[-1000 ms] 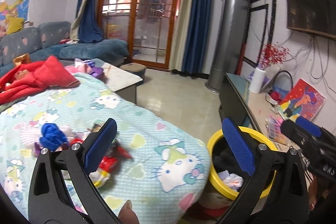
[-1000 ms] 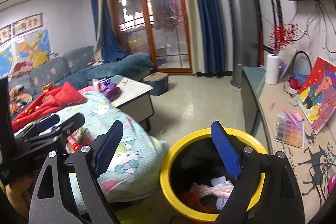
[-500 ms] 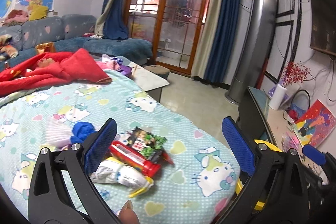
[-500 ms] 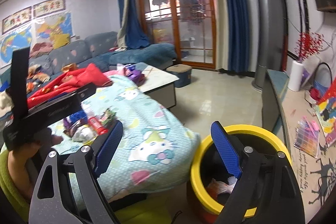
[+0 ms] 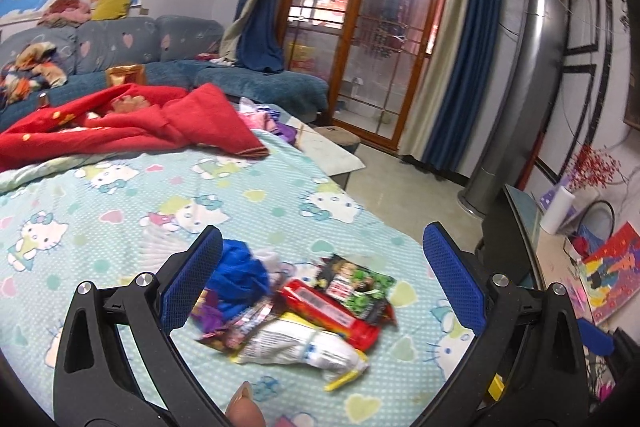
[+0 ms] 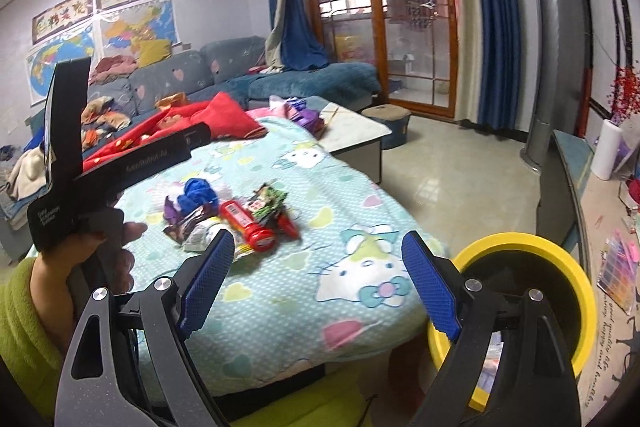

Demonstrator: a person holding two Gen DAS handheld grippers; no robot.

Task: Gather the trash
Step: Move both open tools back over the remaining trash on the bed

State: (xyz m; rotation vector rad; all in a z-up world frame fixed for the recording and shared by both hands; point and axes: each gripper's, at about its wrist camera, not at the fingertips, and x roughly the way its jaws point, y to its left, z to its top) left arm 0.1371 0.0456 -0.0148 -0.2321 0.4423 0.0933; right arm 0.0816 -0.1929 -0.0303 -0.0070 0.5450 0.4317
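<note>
the left gripper (image 5: 322, 281) hangs over the trash pile (image 5: 296, 303) with its blue pads spread wide and nothing between them. the pile lies right under that gap on the hello kitty blanket (image 5: 120, 195). in it, a red tube (image 5: 330, 311) runs slantwise through the middle, a white wrapper (image 5: 300, 343) lies touching its near side, a dark snack packet with green on it (image 5: 356, 287) lies touching its far side, and a crumpled blue piece (image 5: 236, 273) sits at the pile's left end beside a purple scrap (image 5: 208, 315).

the right gripper (image 6: 318, 283) is also spread wide and empty, held off the blanket's near edge, with the pile beyond its left finger. the left hand (image 6: 96, 259), in a yellow-green sleeve, shows to the left of the pile, gripping the black handle of the other tool.

right of the pile, past the blanket's rounded edge and lower down, stands the yellow bin (image 6: 560, 251); its inside is dark and partly hidden behind the right gripper's finger, so i can't make out what lies in it. far behind the pile, a red quilt (image 5: 128, 125) is bunched on the blanket, and beyond that runs a blue-grey sofa (image 5: 120, 43). behind and right of the pile is a low table with a pale top (image 6: 352, 133).
</note>
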